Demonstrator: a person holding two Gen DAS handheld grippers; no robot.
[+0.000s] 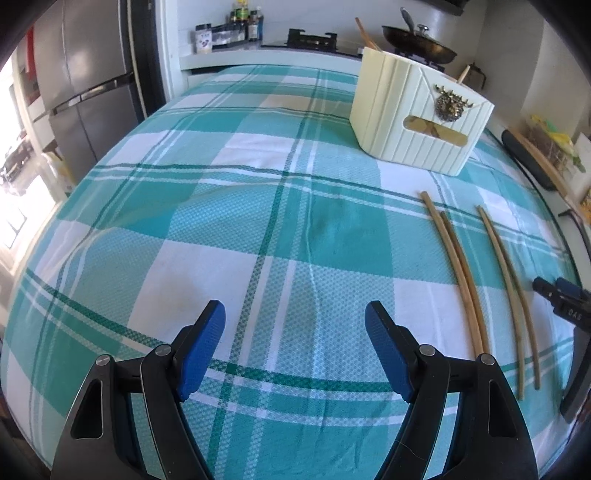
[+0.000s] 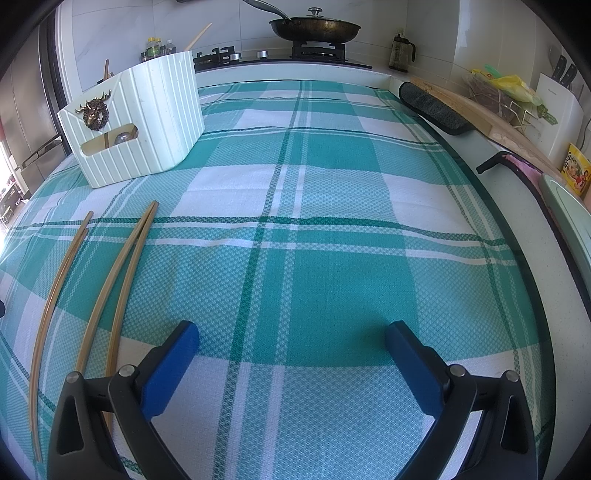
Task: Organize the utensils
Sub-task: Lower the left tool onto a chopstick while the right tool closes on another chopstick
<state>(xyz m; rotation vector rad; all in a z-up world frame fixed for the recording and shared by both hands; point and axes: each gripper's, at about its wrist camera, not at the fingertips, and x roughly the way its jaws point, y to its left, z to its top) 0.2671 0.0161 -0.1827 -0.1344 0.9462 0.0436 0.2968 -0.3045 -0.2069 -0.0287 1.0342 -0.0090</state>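
Both grippers, left [image 1: 294, 317] and right [image 2: 291, 338], hover spread wide and empty-handed over the checked cloth [image 1: 221, 221], where four chopsticks [image 1: 458, 266] lie lengthwise, tips toward the cream holder [image 1: 421, 114].

lidded pan [image 2: 314, 26]; fridge [image 1: 79, 81]; checked tablecloth [image 2: 332, 206]

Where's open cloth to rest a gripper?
Bare checked tablecloth left of the chopsticks, and right of them toward the black mat. Crowded: the chopsticks lie just below the cream utensil holder.
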